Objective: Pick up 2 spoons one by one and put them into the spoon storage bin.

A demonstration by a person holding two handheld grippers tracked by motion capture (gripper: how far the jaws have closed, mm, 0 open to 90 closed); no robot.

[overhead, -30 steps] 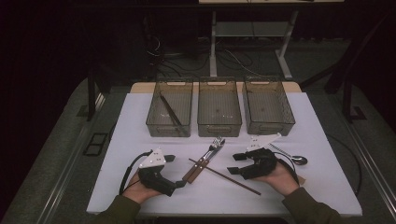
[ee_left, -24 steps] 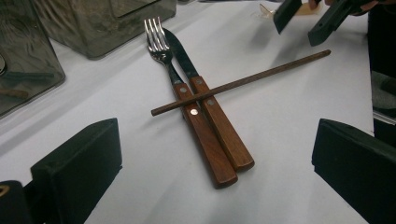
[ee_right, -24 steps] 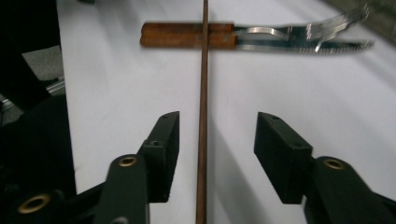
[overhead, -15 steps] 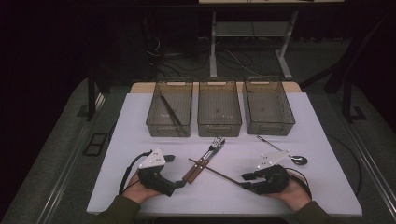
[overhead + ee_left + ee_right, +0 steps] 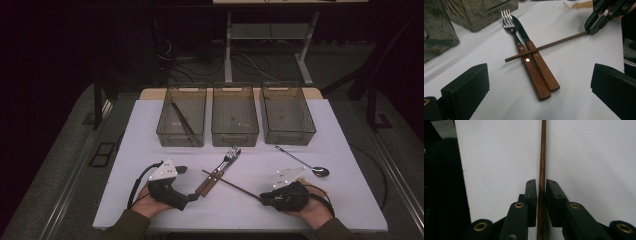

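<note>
brown wooden chopstick [image 5: 542, 157] slim, straight; our right gripper [image 5: 541, 192] jaws just closing around it, left gripper [image 5: 536, 92] jaws apart; open tabletop [image 5: 350, 200] alongside.

Three bins [image 5: 234, 131] stand in a row. On the bench [image 5: 350, 200] lie one fork [image 5: 512, 30], one knife [image 5: 537, 62], one spoon [image 5: 302, 161] and one chopstick [image 5: 549, 46]. Another chopstick [image 5: 182, 120] lies in the left bin.

left tool [image 5: 196, 194]: jaws wide apart | right tool [image 5: 263, 197]: jaws just closing
</note>
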